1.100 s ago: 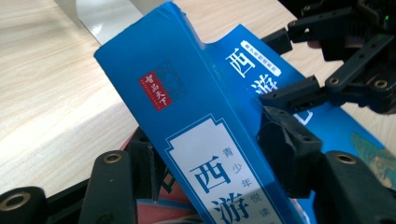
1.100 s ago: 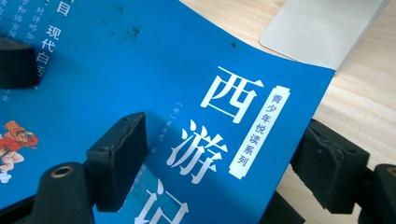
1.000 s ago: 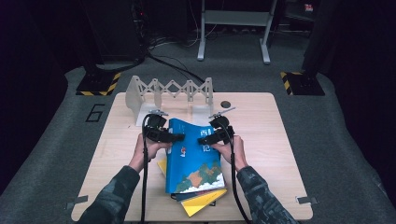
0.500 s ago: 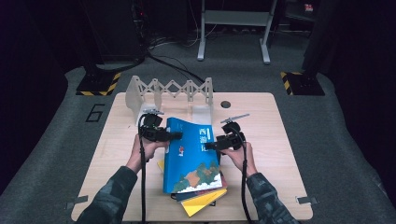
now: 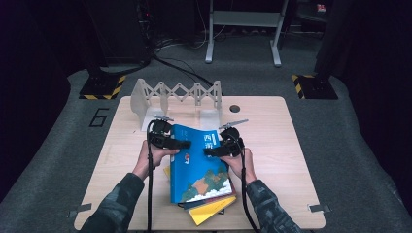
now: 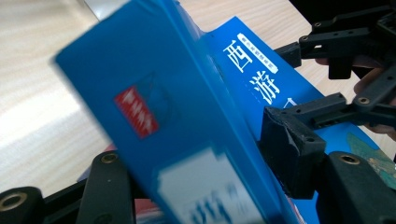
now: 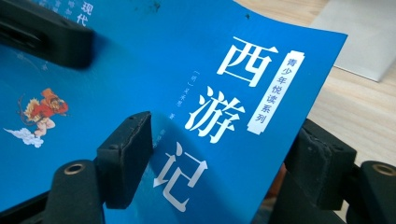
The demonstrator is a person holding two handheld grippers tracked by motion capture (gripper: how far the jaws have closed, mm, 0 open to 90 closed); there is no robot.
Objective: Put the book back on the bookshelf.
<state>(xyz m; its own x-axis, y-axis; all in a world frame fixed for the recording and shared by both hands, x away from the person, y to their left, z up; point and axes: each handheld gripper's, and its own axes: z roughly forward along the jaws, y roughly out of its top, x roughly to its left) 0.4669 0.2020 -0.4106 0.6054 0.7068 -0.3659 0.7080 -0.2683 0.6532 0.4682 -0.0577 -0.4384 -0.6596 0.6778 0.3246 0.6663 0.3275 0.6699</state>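
A thick blue book (image 5: 199, 170) with white characters on its cover lies tilted on a stack in the middle of the table. My left gripper (image 5: 175, 142) reaches over its upper left corner. The spine (image 6: 187, 93) stands between that gripper's (image 6: 201, 163) jaws, which have just been opening. The book looks smeared while the jaws are sharp, so it is loose in them. My right gripper (image 5: 214, 150) is at the upper right edge. Its jaws (image 7: 222, 158) close on the book (image 7: 163, 70), one pad (image 7: 126, 154) on the cover and one beneath.
Under the blue book lie other books, a yellow one (image 5: 211, 211) lowest and nearest me. A white folding rack (image 5: 177, 94) stands at the table's back left, a round hole (image 5: 234, 108) beside it. Bare wood (image 5: 282, 145) stretches to the right.
The right gripper swung out to the right of the book, then came back onto its right edge. The left hand has kept its place.
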